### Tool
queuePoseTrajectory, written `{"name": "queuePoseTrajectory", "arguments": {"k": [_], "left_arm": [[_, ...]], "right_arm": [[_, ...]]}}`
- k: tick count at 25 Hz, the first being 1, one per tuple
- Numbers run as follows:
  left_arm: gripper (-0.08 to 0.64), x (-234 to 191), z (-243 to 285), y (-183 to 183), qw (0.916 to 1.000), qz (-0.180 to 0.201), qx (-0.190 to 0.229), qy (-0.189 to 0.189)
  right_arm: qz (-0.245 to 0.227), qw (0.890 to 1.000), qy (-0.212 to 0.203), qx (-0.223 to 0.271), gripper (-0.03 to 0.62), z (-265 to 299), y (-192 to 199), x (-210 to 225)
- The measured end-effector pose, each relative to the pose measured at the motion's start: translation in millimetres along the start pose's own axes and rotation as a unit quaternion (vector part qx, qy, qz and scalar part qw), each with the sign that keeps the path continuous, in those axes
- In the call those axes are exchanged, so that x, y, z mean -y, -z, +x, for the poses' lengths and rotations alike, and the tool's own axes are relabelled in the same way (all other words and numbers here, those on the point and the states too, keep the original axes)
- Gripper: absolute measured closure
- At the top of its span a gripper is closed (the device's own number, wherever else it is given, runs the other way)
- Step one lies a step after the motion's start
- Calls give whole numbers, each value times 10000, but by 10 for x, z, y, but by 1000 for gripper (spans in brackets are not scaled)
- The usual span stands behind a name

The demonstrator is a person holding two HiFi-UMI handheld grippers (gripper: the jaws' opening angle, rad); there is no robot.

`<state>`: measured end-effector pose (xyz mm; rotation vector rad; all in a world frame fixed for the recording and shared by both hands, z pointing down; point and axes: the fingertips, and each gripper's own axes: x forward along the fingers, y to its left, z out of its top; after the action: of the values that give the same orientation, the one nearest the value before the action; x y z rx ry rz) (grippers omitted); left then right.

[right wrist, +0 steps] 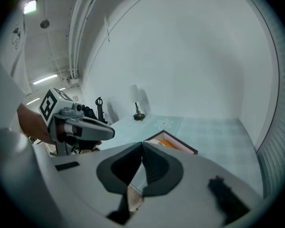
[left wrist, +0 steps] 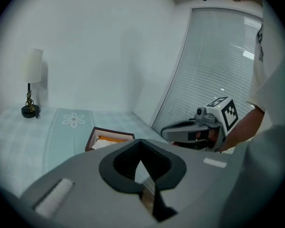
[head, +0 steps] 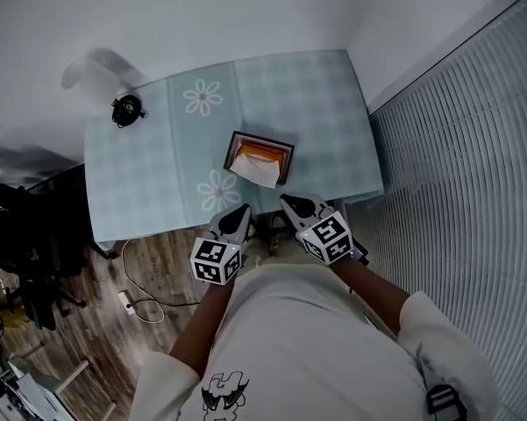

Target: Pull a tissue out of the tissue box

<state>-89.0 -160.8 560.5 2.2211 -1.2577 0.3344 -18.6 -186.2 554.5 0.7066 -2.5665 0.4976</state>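
A dark brown tissue box [head: 259,159] [left wrist: 109,137] [right wrist: 173,144] stands on the near half of the pale checked tablecloth [head: 158,174]. It has an orange inside, and a white tissue [head: 256,171] sticks out of its top. Both grippers hover just short of the table's near edge, pointing at the box and apart from it. My left gripper [head: 243,210] [left wrist: 141,141] is shut with nothing in it. My right gripper [head: 286,201] [right wrist: 142,144] is also shut and empty. Each one shows in the other's gripper view, side by side.
A small black-footed lamp [head: 127,110] [left wrist: 29,109] [right wrist: 139,115] stands at the table's far left corner. Slatted blinds [head: 473,165] run along the right. On the wooden floor at the left lie a white cable [head: 140,298] and dark equipment [head: 17,235].
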Motion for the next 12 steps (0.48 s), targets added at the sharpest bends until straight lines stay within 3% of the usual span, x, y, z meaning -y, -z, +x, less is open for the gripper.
{"name": "queuePoseTrajectory", "arguments": {"k": [6, 12], "left_arm": [[554, -360, 340, 152, 9990, 146, -417, 105], [554, -647, 650, 340, 9971, 55, -750, 66]], "right_arm": [[-39, 9988, 239, -415, 580, 337, 129, 176], [-224, 9959, 325, -811, 579, 669, 338, 326]]}}
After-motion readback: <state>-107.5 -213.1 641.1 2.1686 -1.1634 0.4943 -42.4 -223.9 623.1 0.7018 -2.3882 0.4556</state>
